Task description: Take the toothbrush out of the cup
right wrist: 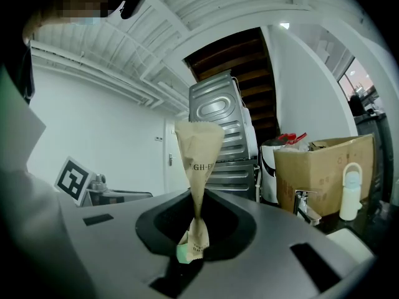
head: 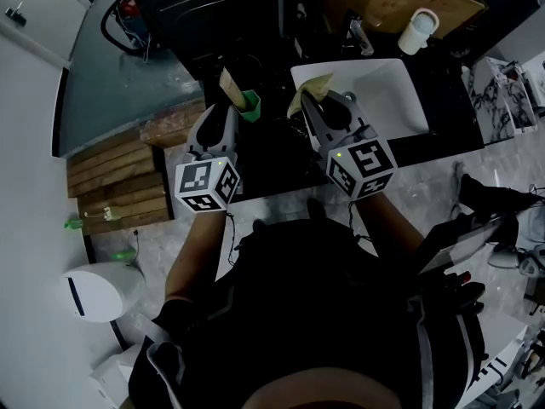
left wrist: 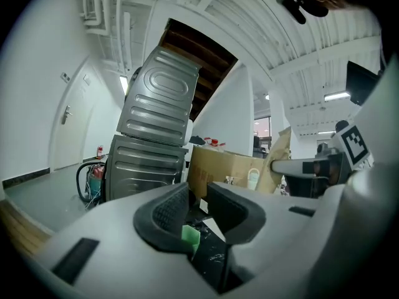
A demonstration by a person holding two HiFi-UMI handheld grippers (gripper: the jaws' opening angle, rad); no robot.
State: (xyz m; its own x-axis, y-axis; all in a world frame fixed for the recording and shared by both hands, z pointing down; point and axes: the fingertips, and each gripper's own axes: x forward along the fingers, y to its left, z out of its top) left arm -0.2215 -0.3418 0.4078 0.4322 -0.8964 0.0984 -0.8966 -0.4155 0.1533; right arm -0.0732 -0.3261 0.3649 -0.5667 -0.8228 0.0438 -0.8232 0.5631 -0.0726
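Right hand-held gripper [right wrist: 198, 228] pinching wrapped toothbrush [right wrist: 198, 151], left hand-held gripper [left wrist: 198, 207] jaws apart beside green cup [head: 252, 106]

- The walls [left wrist: 37, 104] are white, with a white door [left wrist: 65, 126].
- A long lamp [left wrist: 336, 96] shines on the white ceiling [left wrist: 249, 23].
- Two grey metal machines [left wrist: 159, 98] stand stacked under brown stairs [left wrist: 202, 58].
- A white sink [head: 392, 100] sits in a dark counter [head: 264, 167].
- A cardboard box [right wrist: 321, 167] stands behind the tap [right wrist: 305, 212].
- Wooden boards [head: 119, 181] lie on the grey floor [head: 119, 83].
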